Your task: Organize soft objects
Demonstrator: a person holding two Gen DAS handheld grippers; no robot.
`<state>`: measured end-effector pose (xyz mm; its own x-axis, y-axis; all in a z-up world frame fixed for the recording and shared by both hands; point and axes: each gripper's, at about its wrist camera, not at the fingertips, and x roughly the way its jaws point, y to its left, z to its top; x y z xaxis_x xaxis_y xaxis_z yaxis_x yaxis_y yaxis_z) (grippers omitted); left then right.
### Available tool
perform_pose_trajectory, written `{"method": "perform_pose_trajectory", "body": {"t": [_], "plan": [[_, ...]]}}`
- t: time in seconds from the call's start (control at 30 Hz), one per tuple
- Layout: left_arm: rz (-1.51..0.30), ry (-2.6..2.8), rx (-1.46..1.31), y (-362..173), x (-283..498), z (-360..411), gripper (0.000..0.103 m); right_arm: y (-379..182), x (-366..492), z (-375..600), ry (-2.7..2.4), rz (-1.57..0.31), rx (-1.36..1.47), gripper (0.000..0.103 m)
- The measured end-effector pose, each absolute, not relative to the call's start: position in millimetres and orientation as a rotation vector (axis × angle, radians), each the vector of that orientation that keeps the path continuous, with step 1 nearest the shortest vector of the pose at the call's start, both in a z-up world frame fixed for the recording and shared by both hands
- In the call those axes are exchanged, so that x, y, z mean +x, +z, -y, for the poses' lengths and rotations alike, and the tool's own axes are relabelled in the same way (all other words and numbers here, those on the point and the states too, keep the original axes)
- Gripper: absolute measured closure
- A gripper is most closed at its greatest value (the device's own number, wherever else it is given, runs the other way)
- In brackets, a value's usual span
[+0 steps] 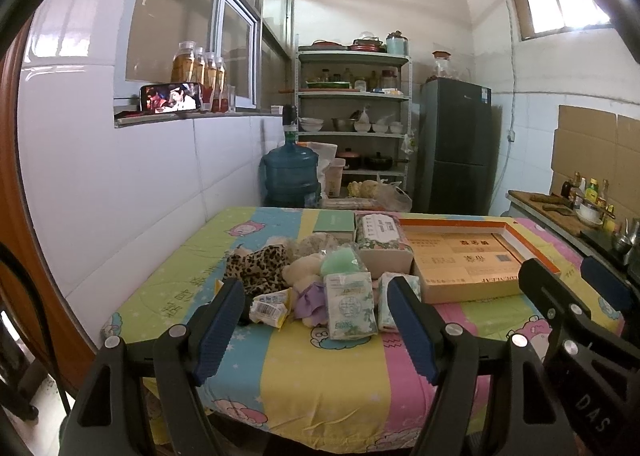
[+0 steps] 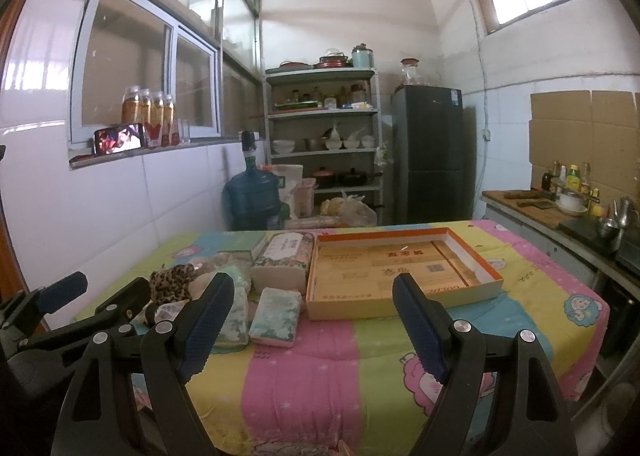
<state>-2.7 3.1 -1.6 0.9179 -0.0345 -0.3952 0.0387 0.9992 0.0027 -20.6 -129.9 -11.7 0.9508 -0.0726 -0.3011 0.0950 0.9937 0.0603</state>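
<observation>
The left gripper [image 1: 316, 320] and the right gripper [image 2: 316, 320] both hover over the near edge of the table [image 1: 320, 384], fingers spread wide and holding nothing, with bare striped cloth beneath them. The pile of soft objects [image 1: 304, 276] sits at 12 o'clock from the left gripper and 10 o'clock from the right, a tissue pack [image 2: 276, 312] nearest. The shallow orange-rimmed box [image 2: 400, 268] lies open at 12 o'clock from the right gripper, close to the table's far edge; beyond it stand a water jug [image 2: 252, 196], shelves [image 2: 324, 136] and a dark fridge [image 2: 430, 152].
</observation>
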Motion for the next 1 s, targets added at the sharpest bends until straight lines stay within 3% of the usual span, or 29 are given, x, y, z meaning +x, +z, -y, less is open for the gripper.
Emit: {"method": "perform_pose_trajectory", "body": {"t": [1.0], "plan": [[-0.407, -0.039, 0.0, 0.0, -1.2, -4.7, 0.03, -17.5, -18.5, 131.0, -0.084, -0.303, 0.075, 0.02]]}}
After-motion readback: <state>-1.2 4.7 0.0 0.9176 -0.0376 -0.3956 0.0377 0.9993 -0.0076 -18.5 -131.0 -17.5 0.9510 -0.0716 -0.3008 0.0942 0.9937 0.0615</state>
